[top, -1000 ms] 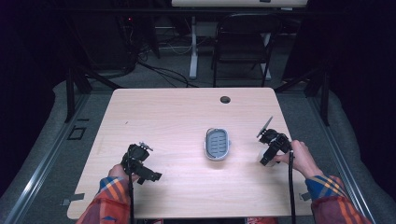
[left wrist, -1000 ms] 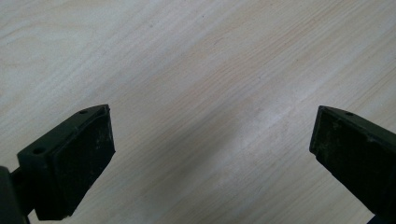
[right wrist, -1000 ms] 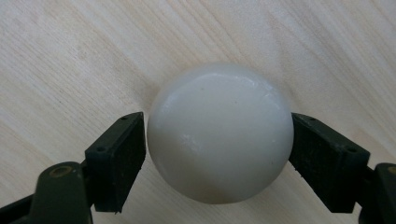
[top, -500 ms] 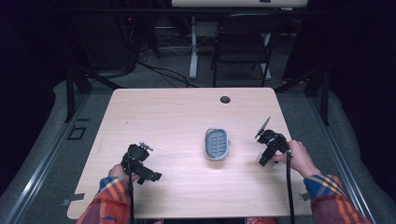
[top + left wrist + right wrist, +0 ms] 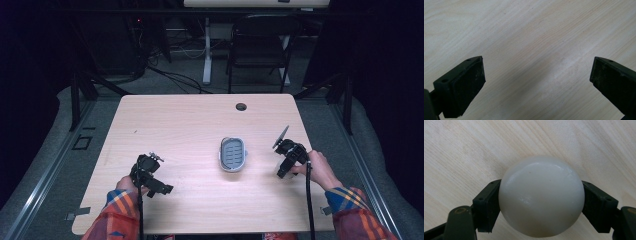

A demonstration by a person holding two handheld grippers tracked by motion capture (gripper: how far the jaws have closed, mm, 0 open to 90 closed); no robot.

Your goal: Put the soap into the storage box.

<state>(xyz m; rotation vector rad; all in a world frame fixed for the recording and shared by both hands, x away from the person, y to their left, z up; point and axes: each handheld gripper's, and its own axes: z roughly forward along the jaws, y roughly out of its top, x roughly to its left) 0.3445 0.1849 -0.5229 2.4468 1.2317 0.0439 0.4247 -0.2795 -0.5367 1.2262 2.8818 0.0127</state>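
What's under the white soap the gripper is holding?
Under the soap is bare wooden table. The right gripper's fingers squeeze its sides. The spot right underneath is hidden.

Pale wood-grain table (image 5: 190,125), light beige with fine streaks. Black tongs on the left (image 5: 534,82), black tongs on the right (image 5: 541,206) too. Between the right ones, a glossy creamy-white soap (image 5: 541,200). Mid-table, a grey-blue dish (image 5: 233,154) with a white rim. Sleeves (image 5: 117,215) plaid: orange, red, blue.
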